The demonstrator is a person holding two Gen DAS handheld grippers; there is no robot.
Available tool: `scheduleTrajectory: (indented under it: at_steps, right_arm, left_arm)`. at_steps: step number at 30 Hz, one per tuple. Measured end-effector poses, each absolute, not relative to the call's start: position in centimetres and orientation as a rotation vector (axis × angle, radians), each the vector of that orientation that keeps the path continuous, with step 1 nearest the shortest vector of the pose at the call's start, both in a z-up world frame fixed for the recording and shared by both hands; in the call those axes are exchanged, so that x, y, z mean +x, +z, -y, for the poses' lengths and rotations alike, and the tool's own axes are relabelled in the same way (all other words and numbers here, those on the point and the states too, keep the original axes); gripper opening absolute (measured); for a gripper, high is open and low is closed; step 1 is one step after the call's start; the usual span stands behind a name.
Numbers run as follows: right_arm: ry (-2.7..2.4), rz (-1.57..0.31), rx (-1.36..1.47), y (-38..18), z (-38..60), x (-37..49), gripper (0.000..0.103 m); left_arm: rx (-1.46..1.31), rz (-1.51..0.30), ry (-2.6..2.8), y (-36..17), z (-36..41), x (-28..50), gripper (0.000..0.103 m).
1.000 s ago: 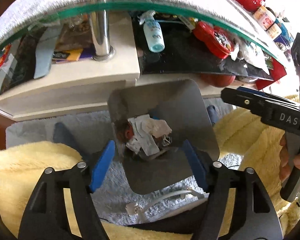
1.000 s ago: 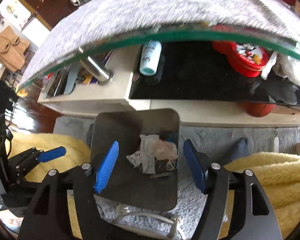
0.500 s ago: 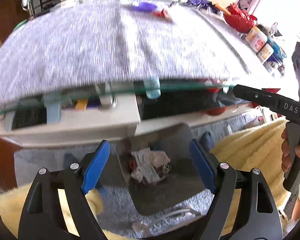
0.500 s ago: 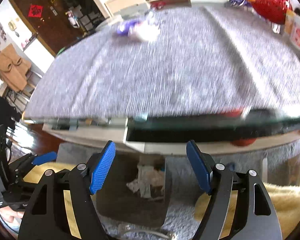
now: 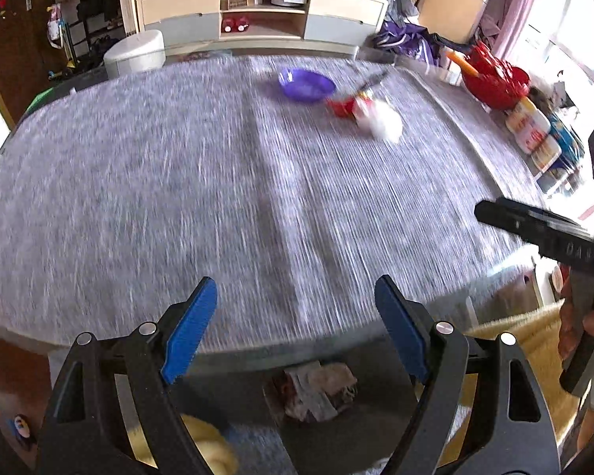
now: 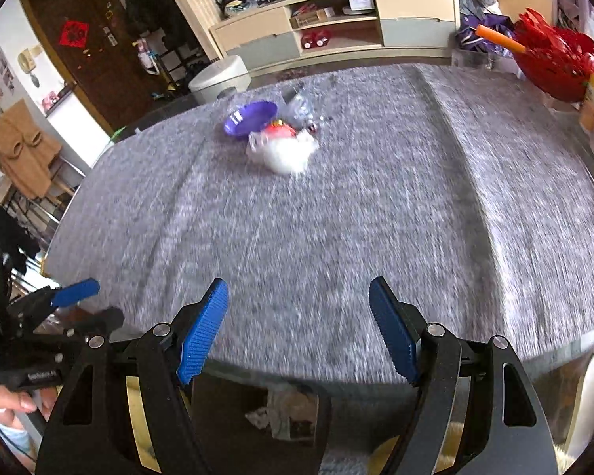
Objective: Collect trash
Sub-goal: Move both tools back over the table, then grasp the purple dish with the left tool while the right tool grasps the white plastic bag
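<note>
Jaws apart, empty; only right view shows a brown door [image 6: 95, 55].

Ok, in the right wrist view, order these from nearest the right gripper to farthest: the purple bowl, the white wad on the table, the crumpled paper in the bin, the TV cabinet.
1. Crumpled paper: just below the right gripper, in the bin.
2. White wad: mid-table.
3. Purple bowl: just behind it, left.
4. TV cabinet: against the far wall.

Both wrist views overlook the same table [image 5: 257, 182].
</note>
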State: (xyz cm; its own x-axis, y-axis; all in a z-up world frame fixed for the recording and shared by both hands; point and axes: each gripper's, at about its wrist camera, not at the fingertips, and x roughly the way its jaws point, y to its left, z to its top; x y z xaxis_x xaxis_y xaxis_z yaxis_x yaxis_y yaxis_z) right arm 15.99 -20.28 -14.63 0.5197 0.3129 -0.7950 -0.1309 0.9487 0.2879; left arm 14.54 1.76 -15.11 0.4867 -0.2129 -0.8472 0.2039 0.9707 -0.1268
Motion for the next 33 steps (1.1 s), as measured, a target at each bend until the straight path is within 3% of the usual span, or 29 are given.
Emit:
scheduleTrajectory:
  at_steps: [15,22,26,33]
  right_arm:
    - [0.3,-0.924,0.125,-15.5,17.7,23.7,0.071]
    - [0.314,-0.941,0.096,-17.1,16.6,26.6,0.054]
    - [0.317,-0.946,0.091,-17.5,16.6,27.2,0.036]
    - [0.319,-0.92,0.116,-16.3,18.2,26.5,0.028]
  left_arm:
    - [0.046,-0.985,-0.254,-13.6,-0.4,26.2,0.075]
    - [0.051,-1.0,-0.266,-14.5,0.1,30.2,0.075]
    - [0.043,-1.018,-0.284,-15.4,0.7,32.0,0.075]
    - [0.055,-1.014,-0.319,-16.3,3.0,34.6,0.079]
